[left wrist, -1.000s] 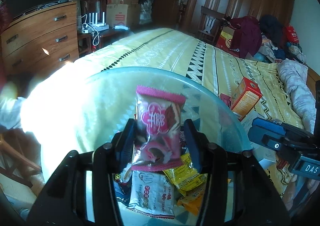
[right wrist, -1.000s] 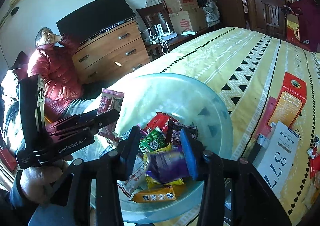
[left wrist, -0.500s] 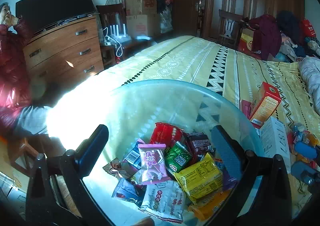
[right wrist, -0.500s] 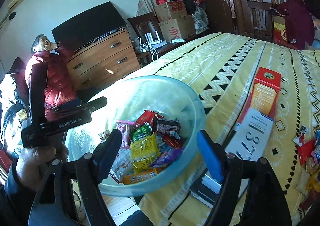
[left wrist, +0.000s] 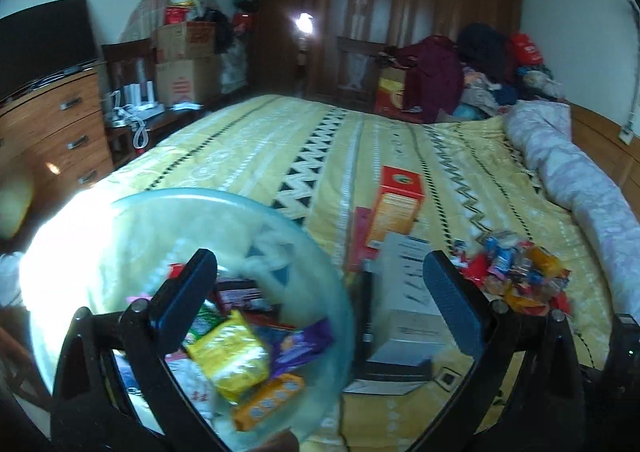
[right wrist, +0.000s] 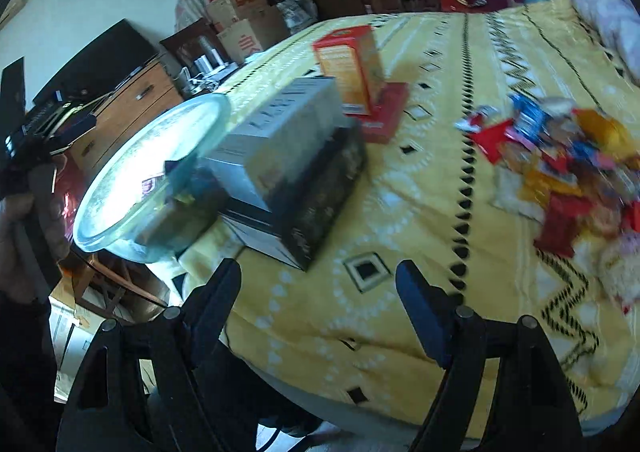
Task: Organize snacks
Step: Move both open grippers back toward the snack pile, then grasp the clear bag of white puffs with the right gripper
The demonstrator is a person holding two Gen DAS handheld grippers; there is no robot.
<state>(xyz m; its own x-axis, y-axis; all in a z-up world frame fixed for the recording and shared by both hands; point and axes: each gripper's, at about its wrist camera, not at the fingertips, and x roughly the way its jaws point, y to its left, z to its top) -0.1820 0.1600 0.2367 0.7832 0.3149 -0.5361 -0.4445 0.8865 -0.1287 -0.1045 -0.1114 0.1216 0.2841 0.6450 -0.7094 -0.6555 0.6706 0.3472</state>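
Note:
A clear glass bowl [left wrist: 280, 213] holds several wrapped snacks, among them a yellow packet [left wrist: 232, 356] and a purple one [left wrist: 304, 344]. My left gripper [left wrist: 320, 296] is open and empty, its left finger over the bowl and its right finger over a white box [left wrist: 408, 292]. A loose pile of snacks [left wrist: 516, 276] lies on the yellow bedspread to the right. My right gripper [right wrist: 320, 300] is open and empty above the bedspread. From there the bowl [right wrist: 208, 101] is far left and the snack pile [right wrist: 560, 171] upper right.
Stacked boxes sit between bowl and pile: a grey-white box [right wrist: 288, 131] on a dark box [right wrist: 320, 191], and an orange carton [right wrist: 352, 63] on a flat red box [right wrist: 384, 111]. A hand [right wrist: 24, 211] shows at the left edge. A rolled quilt [left wrist: 580, 187] lines the bed's right side.
Both grippers opened: the pink packet left the left jaws and the purple packet left the right jaws, and both now lie in the bowl. Both views swung right, toward the boxes and pile.

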